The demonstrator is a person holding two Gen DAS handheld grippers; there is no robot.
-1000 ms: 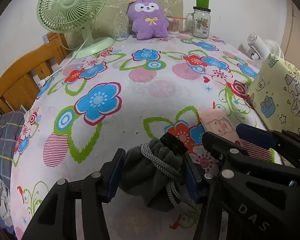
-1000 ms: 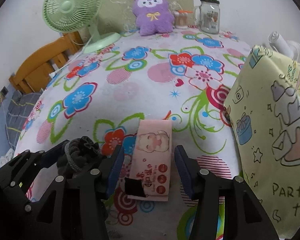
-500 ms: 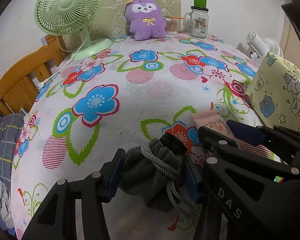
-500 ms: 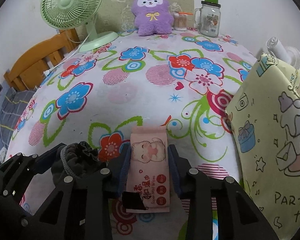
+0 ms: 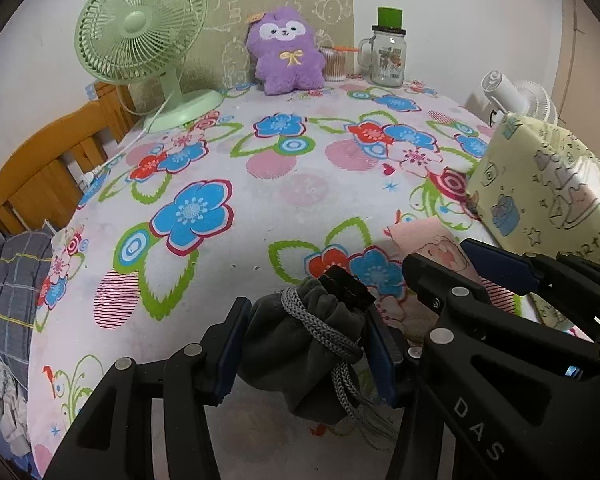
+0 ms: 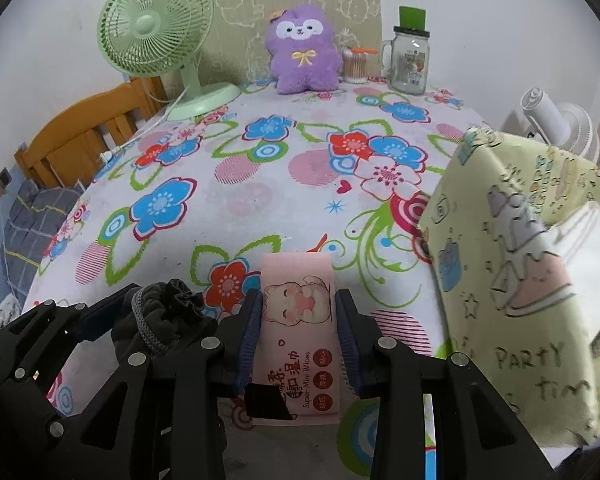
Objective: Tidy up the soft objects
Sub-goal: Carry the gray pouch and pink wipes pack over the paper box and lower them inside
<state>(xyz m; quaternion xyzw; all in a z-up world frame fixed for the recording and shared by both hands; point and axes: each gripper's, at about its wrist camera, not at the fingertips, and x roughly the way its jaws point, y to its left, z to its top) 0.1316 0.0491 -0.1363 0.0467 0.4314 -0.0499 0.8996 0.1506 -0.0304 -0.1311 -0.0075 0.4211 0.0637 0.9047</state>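
My left gripper (image 5: 304,344) is clenched on the grey drawstring pouch (image 5: 300,352), both pads pressed into its soft sides just below the cinched neck, so the cord (image 5: 320,330) hangs out loose and the body sags beneath. I hold it near the front edge of the table (image 5: 260,208), clear of the flowered cloth, I think, though the underside is hidden.

My right gripper (image 6: 298,344) has just been closing, and its pads now press on the long sides of the pink wipes pack (image 6: 298,332), which lies flat near the front edge, just beside the pouch. I take it across its narrow width because that is the only span the jaws can bridge (a soft pack would buckle if pinched by its ends).

The yellow gift bag (image 6: 512,264) stands at the right edge, mouth towards me; I judge it the likely home for both. The purple plush (image 6: 302,54) sits untouched at the far edge, between the green fan (image 6: 156,24) and the glass jar (image 6: 410,60).
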